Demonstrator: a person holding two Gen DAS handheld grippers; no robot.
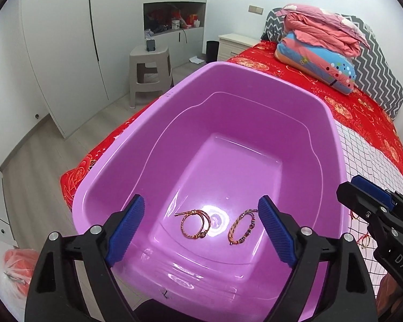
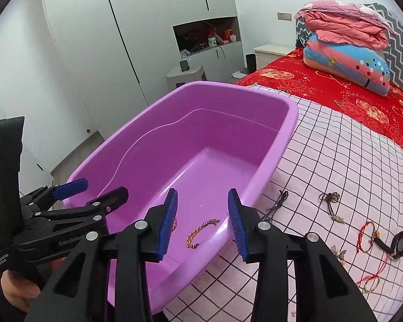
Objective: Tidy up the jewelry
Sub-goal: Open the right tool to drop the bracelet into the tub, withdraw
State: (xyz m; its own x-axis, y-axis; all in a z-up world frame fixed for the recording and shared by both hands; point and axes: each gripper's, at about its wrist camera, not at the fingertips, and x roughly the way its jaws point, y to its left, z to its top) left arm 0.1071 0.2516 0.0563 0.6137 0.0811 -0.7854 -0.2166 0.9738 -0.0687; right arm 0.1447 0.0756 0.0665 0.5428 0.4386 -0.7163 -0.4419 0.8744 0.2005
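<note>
A purple plastic tub (image 1: 333, 145) stands on the bed; it also shows in the right wrist view (image 2: 290, 123). Two braided bracelets lie on its floor: one (image 1: 194, 224) on the left, one (image 1: 241, 226) on the right. The right wrist view shows one bracelet (image 2: 201, 233) on the tub floor. My left gripper (image 1: 201, 228) is open and empty above the tub's near end. My right gripper (image 2: 202, 220) is open and empty over the tub's near right rim. Several pieces lie on the checked cloth (image 2: 335, 161): dark cord necklaces (image 2: 331, 201), a red string bracelet (image 2: 366, 234), a black round pendant (image 2: 399, 244).
The bed has a red floral sheet (image 2: 322, 86) with folded quilts (image 2: 346, 51) at the head. A grey stool (image 1: 150, 72), white wardrobes (image 1: 61, 53) and a nightstand (image 1: 235, 44) stand beyond. The right gripper shows at the left wrist view's right edge (image 1: 368, 196).
</note>
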